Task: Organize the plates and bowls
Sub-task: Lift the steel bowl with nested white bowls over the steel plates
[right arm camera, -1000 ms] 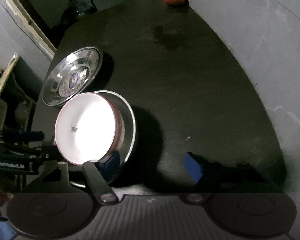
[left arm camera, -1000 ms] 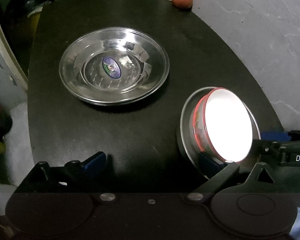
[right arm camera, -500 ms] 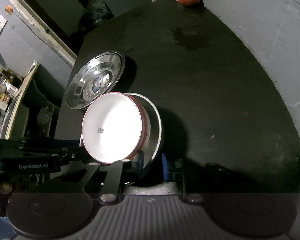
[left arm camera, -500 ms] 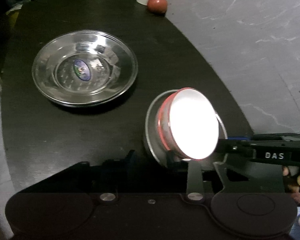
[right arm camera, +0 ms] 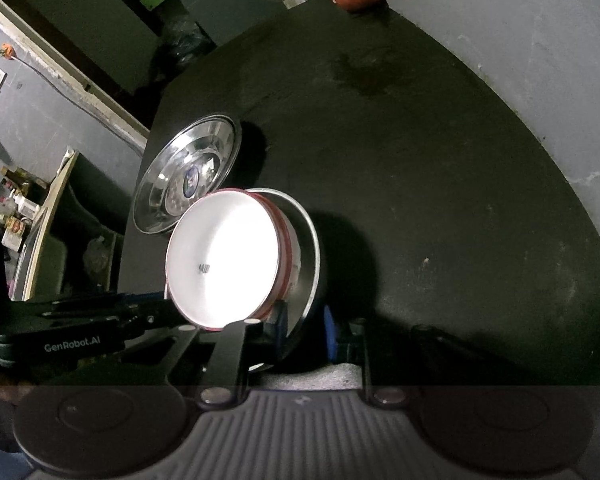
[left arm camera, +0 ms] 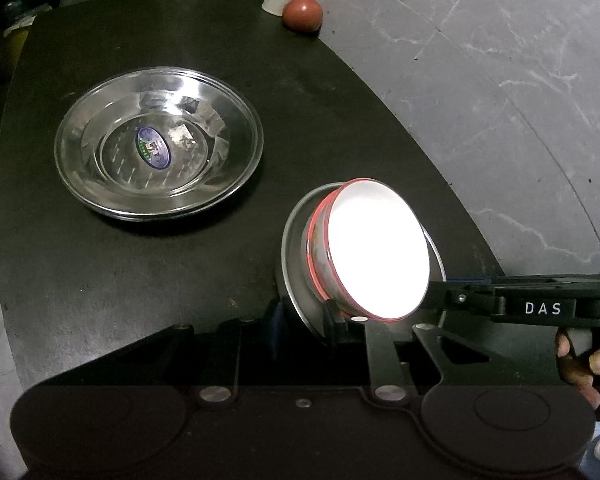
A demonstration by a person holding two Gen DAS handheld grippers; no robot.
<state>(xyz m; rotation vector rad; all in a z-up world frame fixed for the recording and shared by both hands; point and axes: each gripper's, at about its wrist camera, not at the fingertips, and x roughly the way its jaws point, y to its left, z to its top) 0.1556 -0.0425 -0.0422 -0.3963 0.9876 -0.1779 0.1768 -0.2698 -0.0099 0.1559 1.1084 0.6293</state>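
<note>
We hold the small steel plate [left arm camera: 296, 280] with the red-rimmed white bowl [left arm camera: 376, 252] on it at the near edge of the counter [left arm camera: 300, 120]. Our left gripper [left arm camera: 302, 316] has just been closing and now pinches the plate's rim; our right gripper [right arm camera: 300, 328] is also clamped on it, as far as the glare allows. Next we judge it calls for a level carry to the large steel plate [left arm camera: 158, 142], keeping the bowl from sliding.

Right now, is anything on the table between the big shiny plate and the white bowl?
Nothing: only bare black table lies between the steel plate and the white bowl, seen from the left wrist.
</note>
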